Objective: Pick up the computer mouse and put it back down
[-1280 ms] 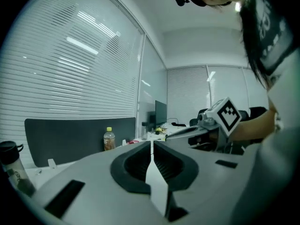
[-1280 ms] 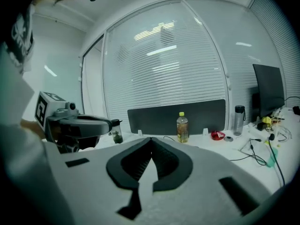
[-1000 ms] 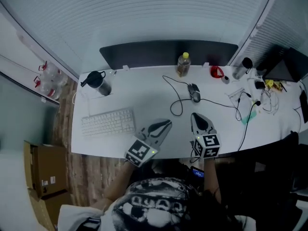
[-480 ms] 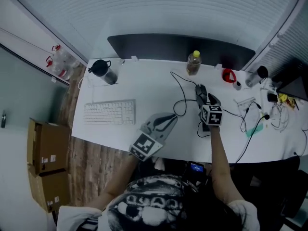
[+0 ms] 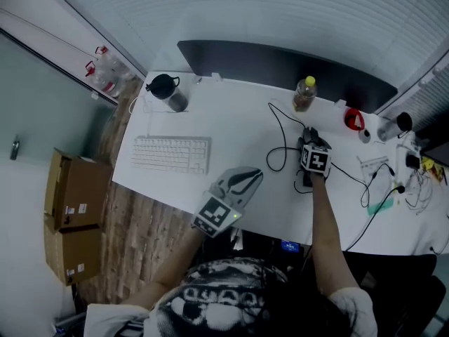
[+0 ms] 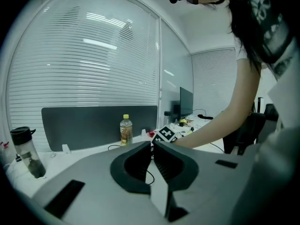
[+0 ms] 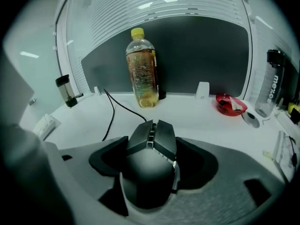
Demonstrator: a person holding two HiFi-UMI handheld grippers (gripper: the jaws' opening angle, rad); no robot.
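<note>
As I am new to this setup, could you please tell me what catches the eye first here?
The black angular computer mouse sits on the white desk between the jaws of the right gripper, which have just been opening. Behind it stands a yellow-capped clear plastic bottle; the left gripper hovers shut near the desk's front edge.

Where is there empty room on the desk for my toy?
Mid-desk is bare, between the keyboard, the black flask and the drink bottle. The right end, past the red thing, is crowded with cables.
</note>
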